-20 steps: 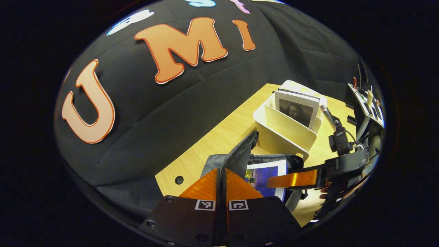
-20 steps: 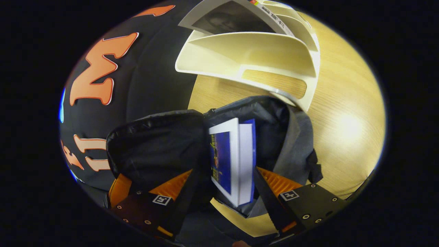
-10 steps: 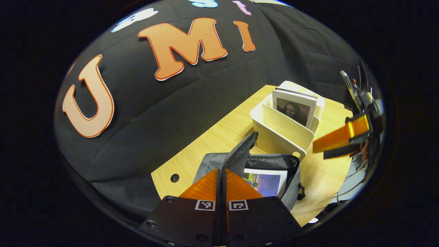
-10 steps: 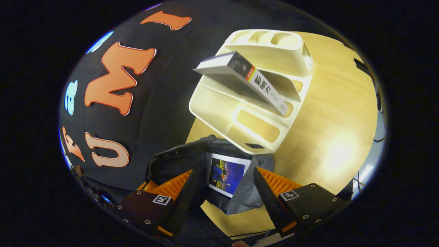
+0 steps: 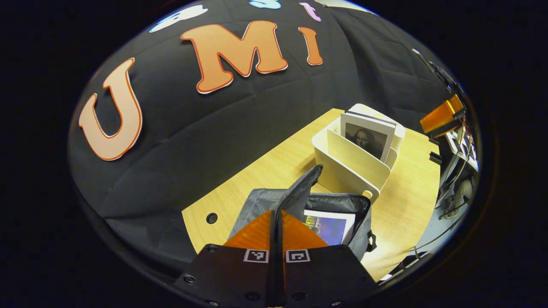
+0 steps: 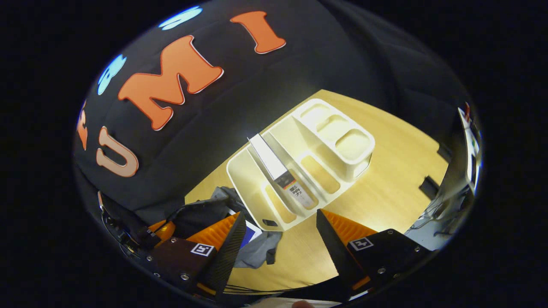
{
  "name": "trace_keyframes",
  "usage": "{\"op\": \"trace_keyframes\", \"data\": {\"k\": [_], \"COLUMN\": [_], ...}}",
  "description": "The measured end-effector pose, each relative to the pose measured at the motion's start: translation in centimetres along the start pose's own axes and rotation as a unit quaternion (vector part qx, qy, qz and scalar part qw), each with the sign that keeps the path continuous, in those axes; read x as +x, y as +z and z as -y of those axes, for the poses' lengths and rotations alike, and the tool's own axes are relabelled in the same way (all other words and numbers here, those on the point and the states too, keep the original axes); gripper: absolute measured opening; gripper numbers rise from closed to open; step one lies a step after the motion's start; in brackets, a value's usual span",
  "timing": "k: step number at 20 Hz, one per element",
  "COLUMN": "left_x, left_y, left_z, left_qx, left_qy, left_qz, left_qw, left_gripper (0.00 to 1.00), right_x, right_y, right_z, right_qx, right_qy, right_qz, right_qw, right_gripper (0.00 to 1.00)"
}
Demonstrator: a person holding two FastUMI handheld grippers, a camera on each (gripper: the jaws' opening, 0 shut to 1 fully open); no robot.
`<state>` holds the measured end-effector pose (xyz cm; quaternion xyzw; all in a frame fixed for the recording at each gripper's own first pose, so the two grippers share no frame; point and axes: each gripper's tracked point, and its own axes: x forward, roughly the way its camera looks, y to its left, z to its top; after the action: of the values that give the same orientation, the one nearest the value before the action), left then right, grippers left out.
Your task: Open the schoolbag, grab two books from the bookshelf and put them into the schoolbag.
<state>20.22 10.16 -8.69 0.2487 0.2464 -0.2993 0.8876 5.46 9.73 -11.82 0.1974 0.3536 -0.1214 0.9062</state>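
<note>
schoolbag [image 5: 299, 205] gapes upward (flap pinched by left gripper [image 5: 277, 214]); right gripper [image 6: 280, 224] wide.

Black quilted cloth wall [image 5: 265, 111] rising directly behind a light wood-grain table [image 5: 274, 167], creased in soft folds and closing off the table's far edge. Round dark hole [image 5: 211, 218] through the tabletop near the corner closest to the wall; bright glare patch [image 6: 385, 201] on the wood in the right gripper view, from overhead light. Past the table's edge away from the wall, a cluttered strip of pale floor with cables [image 5: 449, 205] and some equipment, too small and warped to identify.
</note>
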Motion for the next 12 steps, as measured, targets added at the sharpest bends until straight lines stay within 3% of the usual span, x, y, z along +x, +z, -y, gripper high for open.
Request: {"op": "trace_keyframes", "data": {"k": [5,12], "left_x": [0.5,1.6], "left_y": [-0.2,-1.0], "left_z": [0.4,-0.6], "left_qx": [-0.008,-0.018], "left_qy": [-0.006,0.005], "left_qz": [-0.002,-0.019], "left_qw": [1.000,1.000], "left_gripper": [0.00,0.00], "right_x": [0.0,4.2], "right_y": [5.1,10.3], "right_z": [0.2,-3.4], "right_qx": [-0.106,-0.262], "right_qy": [-0.043,-0.056], "right_qz": [-0.019,-0.070], "right_qw": [0.993,0.961], "right_gripper": [0.98,0.99]}}
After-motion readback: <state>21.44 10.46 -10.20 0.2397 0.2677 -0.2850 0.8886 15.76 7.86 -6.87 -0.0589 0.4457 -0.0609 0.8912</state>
